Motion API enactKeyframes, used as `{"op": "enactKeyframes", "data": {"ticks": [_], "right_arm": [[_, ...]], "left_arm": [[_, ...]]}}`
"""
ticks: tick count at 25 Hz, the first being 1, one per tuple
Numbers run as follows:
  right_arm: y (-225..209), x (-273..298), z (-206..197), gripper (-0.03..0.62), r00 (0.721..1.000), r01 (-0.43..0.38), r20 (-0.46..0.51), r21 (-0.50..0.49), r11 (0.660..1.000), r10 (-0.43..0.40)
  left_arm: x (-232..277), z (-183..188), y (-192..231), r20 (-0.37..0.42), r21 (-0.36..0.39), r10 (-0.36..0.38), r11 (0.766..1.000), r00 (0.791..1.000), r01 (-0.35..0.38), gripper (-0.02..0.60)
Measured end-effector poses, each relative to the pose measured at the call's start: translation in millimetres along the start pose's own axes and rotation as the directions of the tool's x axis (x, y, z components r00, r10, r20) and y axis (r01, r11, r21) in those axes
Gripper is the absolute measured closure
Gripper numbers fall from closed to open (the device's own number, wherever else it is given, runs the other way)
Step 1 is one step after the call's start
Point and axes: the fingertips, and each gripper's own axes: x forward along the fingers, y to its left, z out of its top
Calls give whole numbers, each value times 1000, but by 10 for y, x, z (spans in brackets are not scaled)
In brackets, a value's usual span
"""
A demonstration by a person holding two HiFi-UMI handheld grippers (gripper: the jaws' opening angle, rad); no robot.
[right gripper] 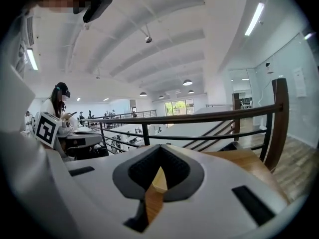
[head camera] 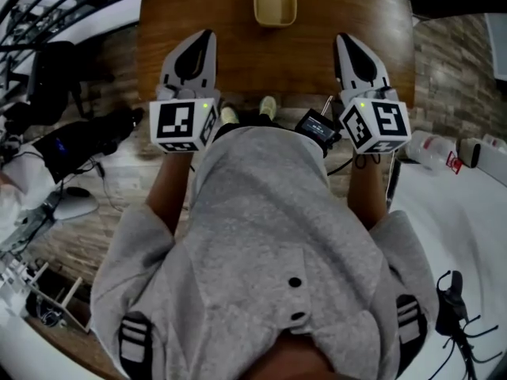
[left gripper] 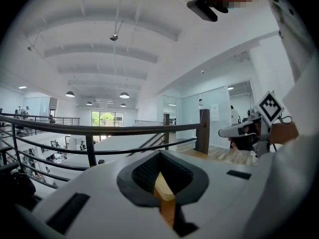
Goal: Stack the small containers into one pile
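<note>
The table [head camera: 317, 46] was brown wood with visible grain and a soft sheen. The container [head camera: 275, 1] looked like pale yellow matt plastic. The left gripper [head camera: 209, 33] and right gripper [head camera: 341, 37] had smooth white plastic shells around dark, finely textured pads [left gripper: 147, 172]. The person's sweatshirt [head camera: 261, 236] was soft grey cloth; the floor [head camera: 451, 62] showed weathered-looking wood planks

Open tabletop [head camera: 238, 50] runs up to the far yellow container [head camera: 275, 1].

Left gripper [head camera: 200, 42], right gripper [head camera: 348, 44] — jaws closed, empty.
</note>
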Motion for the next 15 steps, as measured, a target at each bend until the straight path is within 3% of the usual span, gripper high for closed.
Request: {"op": "enactKeyframes", "data": {"ticks": [15], "right_arm": [[330, 348, 76, 579, 1000, 0, -12, -28, 1000, -1]], "left_arm": [[-114, 3, 420, -11, -14, 8, 1000, 1000, -8, 568]]}}
